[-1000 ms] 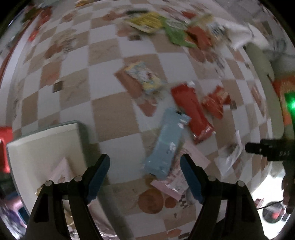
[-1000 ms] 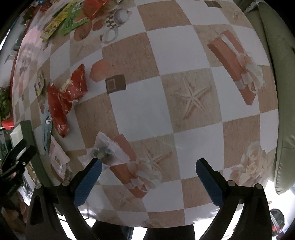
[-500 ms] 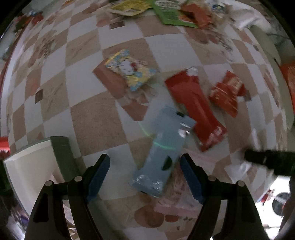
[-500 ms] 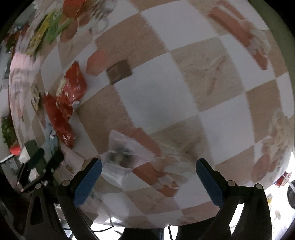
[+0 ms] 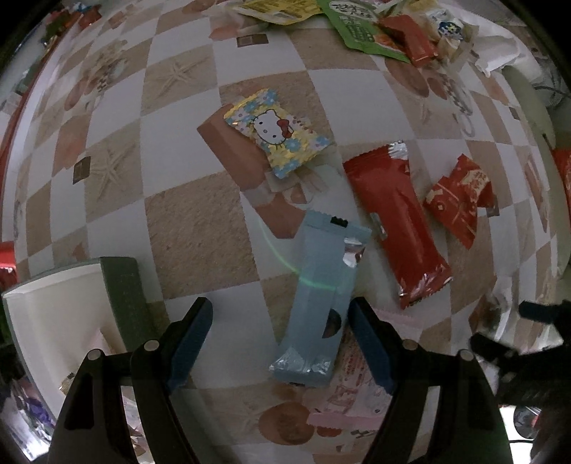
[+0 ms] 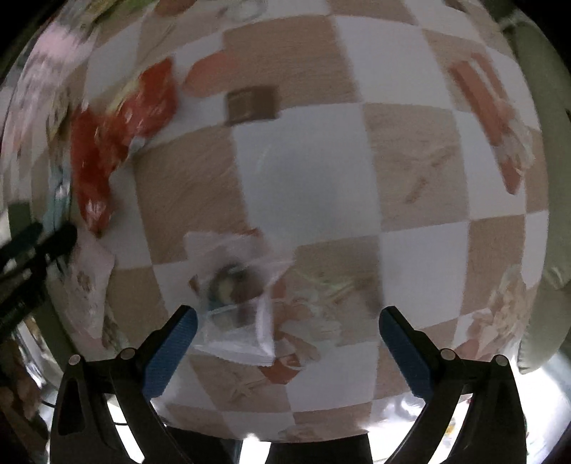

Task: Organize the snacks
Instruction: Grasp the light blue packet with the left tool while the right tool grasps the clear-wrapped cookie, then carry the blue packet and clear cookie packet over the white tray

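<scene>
My left gripper (image 5: 280,342) is open and empty, low over a light blue snack bar (image 5: 323,299) that lies between its fingers on the checked tablecloth. A pink packet (image 5: 351,389) lies under the bar's near end. A long red packet (image 5: 394,221), a small red packet (image 5: 460,198) and a Hello Kitty packet (image 5: 276,132) lie beyond. My right gripper (image 6: 287,346) is open and empty above a clear plastic packet (image 6: 237,296), which sits by its left finger. The right view is blurred.
A white box with a green rim (image 5: 121,285) stands at the left of the left gripper. A pile of green, yellow and red packets (image 5: 360,25) lies at the far edge. The right gripper's black tips (image 5: 535,314) show at the right.
My left gripper has moved forward and down over the blue bar, which now lies between the fingers. My right gripper has moved toward the clear packet, now near its left finger.
</scene>
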Demonstrator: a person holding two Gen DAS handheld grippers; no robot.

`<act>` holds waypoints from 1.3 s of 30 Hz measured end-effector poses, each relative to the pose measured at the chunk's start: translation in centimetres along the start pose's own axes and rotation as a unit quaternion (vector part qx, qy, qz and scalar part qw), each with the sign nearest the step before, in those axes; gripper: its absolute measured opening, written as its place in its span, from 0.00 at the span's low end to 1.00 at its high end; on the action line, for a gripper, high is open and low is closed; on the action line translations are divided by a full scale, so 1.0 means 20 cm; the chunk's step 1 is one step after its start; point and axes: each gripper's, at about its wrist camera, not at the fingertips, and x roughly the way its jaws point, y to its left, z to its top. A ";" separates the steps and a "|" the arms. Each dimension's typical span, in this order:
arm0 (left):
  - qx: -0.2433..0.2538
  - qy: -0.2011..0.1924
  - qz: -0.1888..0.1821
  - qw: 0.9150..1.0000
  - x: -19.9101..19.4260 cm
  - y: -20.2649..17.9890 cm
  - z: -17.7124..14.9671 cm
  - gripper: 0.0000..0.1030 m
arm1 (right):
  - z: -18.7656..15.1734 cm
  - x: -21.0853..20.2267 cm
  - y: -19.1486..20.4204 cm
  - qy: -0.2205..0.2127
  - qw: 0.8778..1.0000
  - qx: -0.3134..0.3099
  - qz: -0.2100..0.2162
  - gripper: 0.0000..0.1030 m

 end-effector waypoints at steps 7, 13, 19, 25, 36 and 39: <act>0.003 0.006 0.003 1.000 0.04 -0.10 0.09 0.84 | -0.03 0.03 0.02 0.005 1.000 -0.004 -0.018 1.00; 0.006 0.012 0.000 1.000 0.01 -0.15 0.07 0.75 | -0.01 0.05 0.01 0.030 0.999 -0.027 -0.017 1.00; 0.018 0.000 -0.007 1.000 -0.04 -0.21 0.06 0.26 | -0.09 0.01 0.12 0.010 0.997 -0.065 -0.036 0.53; -0.012 -0.007 -0.019 1.000 -0.07 -0.18 0.03 0.25 | -0.12 -0.03 0.12 0.003 0.998 -0.069 -0.001 0.32; -0.049 -0.058 -0.050 0.996 -0.30 -0.12 -0.11 0.25 | -0.11 -0.24 0.01 -0.030 0.996 -0.070 0.048 0.32; -0.056 -0.071 -0.060 0.994 -0.38 -0.11 -0.16 0.25 | -0.13 -0.29 0.03 -0.037 0.995 -0.068 0.055 0.32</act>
